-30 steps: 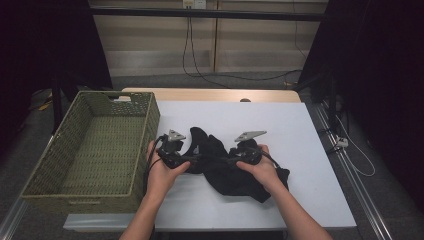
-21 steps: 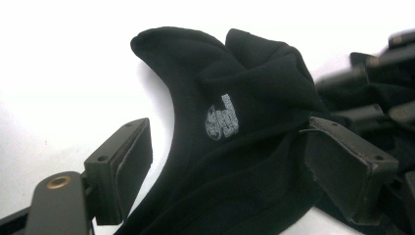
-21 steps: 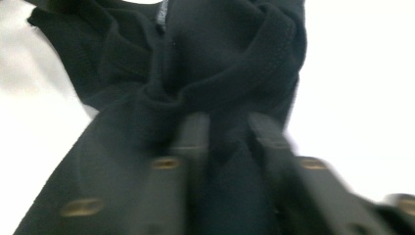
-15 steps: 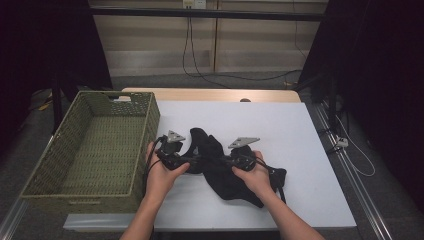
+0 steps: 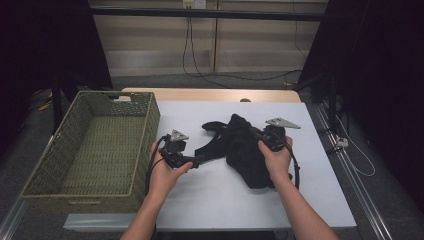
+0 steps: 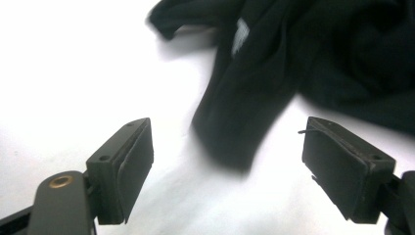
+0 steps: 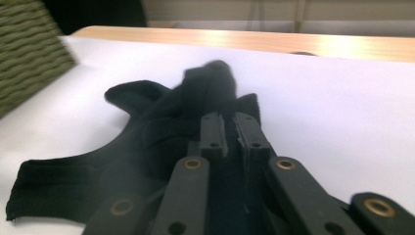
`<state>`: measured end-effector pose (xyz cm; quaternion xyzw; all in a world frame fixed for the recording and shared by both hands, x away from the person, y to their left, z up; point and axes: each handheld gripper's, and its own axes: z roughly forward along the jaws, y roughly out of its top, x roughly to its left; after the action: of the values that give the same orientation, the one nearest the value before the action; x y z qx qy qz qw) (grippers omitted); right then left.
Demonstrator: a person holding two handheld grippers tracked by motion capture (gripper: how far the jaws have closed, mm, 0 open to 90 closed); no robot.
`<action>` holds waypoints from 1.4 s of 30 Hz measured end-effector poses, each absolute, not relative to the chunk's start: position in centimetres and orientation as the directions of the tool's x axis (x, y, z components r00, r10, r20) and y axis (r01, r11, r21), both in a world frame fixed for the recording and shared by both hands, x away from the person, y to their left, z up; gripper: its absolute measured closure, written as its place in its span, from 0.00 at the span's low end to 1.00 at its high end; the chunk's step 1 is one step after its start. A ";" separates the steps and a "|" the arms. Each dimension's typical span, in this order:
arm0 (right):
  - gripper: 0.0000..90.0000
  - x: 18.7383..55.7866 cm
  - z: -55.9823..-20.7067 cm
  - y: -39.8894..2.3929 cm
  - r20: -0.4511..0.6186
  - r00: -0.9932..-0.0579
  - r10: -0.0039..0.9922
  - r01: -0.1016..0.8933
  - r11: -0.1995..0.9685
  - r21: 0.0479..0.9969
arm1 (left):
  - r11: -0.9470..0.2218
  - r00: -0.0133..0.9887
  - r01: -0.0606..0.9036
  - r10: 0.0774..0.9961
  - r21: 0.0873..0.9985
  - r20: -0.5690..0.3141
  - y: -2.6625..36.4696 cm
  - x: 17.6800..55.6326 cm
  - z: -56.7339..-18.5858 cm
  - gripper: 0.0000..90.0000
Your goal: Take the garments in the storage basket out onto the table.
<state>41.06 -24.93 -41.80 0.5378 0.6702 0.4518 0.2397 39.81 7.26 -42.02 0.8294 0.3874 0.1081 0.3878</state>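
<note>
Garment [image 5: 245,150]: black cloth, crumpled and bunched, with a strap-like band running out toward frame left; a small white patch shows on it in the left gripper view [image 6: 241,34].
Garment place: centre of the high view, lying on the white worktop [image 5: 210,195], between the two hands.
Right claw [image 5: 260,136]: its jaws have just been closing; now together and clamped on a fold of the garment, as seen in the right gripper view [image 7: 230,128]. Cloth rises in a peak just beyond the jaw tips.
Left claw [image 5: 197,161]: jaws wide apart, nothing between the pads [image 6: 129,166]; the band's end lies on the worktop just ahead of the gap.
Basket [image 5: 145,145]: green woven, rectangular, at the left of the high view, beside the left hand [image 5: 165,172].
Obstructions: cloth folds hide the right claw's tips in the high view.
Background: cables hang at the upper centre of the frame.
</note>
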 end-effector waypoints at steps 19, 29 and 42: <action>0.31 38.0 -42.0 -29.1 0.166 -0.360 0.918 0.579 0.080 0.811 | -0.394 0.678 0.560 0.724 0.729 -0.130 6.8 39.9 -42.1 0.20; 0.78 35.6 -43.9 -27.1 0.208 -0.463 0.862 0.608 0.137 0.782 | -0.409 0.693 0.545 0.711 0.732 -0.118 6.2 39.5 -42.0 0.20; 0.56 33.6 -42.9 -26.0 0.174 -0.465 0.868 0.557 0.134 0.820 | -0.407 0.723 0.541 0.672 0.736 -0.160 3.7 39.9 -42.6 0.19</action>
<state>33.65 -26.04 -42.94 0.4867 0.7321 0.4431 0.1755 39.90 3.75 -42.58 0.8349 0.3633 0.0805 0.4055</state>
